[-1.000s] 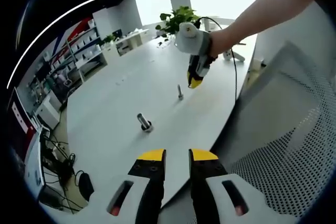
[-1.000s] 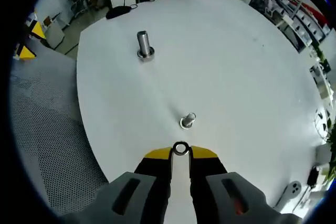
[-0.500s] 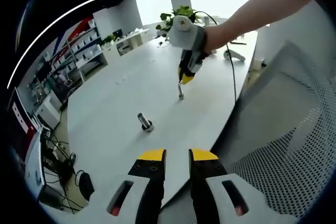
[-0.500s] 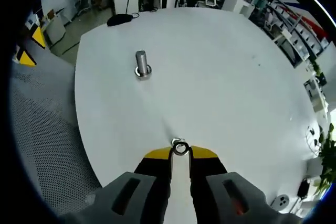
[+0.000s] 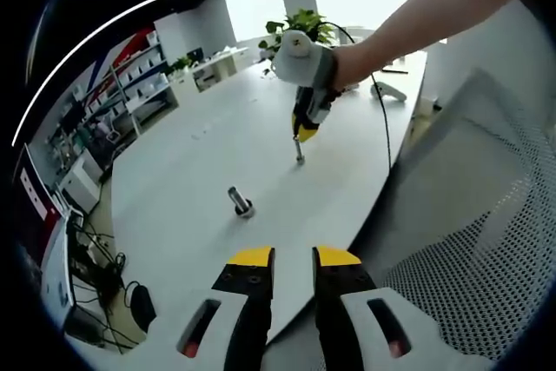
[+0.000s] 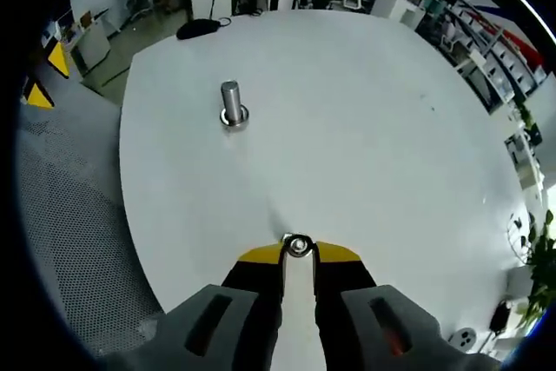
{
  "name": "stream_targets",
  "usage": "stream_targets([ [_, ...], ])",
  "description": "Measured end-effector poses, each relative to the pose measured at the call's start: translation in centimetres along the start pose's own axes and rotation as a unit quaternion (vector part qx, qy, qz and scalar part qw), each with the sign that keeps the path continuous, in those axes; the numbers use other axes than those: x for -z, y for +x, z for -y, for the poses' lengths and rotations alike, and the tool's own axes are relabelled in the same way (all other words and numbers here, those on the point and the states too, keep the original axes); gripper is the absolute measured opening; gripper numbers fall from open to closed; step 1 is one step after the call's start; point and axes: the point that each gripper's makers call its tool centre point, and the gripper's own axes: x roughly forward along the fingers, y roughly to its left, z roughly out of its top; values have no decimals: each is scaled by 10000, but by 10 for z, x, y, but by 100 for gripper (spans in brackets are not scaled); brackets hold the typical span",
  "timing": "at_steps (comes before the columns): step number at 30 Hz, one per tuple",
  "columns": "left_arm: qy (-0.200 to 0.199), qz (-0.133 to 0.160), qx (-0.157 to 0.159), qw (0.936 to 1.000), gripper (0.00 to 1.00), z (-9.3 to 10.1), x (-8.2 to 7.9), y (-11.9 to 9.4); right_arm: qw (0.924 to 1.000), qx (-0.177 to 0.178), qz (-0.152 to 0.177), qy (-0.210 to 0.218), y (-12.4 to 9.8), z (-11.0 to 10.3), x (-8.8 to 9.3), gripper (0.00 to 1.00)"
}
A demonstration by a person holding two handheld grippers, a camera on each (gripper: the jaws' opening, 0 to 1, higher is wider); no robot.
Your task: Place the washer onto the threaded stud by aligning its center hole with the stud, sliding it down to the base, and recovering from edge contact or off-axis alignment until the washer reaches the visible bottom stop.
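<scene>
My right gripper (image 6: 299,249) is shut on a small steel washer (image 6: 299,246), held flat between its yellow tips. The washer sits right over the top of a thin stud, which is almost wholly hidden beneath it. In the left gripper view the same right gripper (image 5: 301,134), held by a person's hand, points down onto that thin stud (image 5: 299,154). A thicker stud (image 6: 230,102) (image 5: 238,202) with a ring at its base stands farther off on the white table (image 6: 373,110). My left gripper (image 5: 294,258) hovers off the table edge, its jaws a little apart with nothing between them.
A perforated mesh surface (image 5: 486,258) lies beside the round table's edge (image 6: 130,215). A potted plant (image 5: 300,23), a cable and a small white device (image 5: 387,90) sit at the table's far side. Shelves and desks ring the room.
The right gripper has carried the washer forward until it sits over the thin stud's top, which showed ahead of the tips a second ago. The left gripper has stayed still.
</scene>
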Motion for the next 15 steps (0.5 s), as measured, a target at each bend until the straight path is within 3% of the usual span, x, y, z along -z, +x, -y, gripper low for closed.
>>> stream_targets([
  [15, -10, -15, -10, 10000, 15, 0, 1, 0, 9993, -201, -276, 130, 26, -3, 12, 14],
])
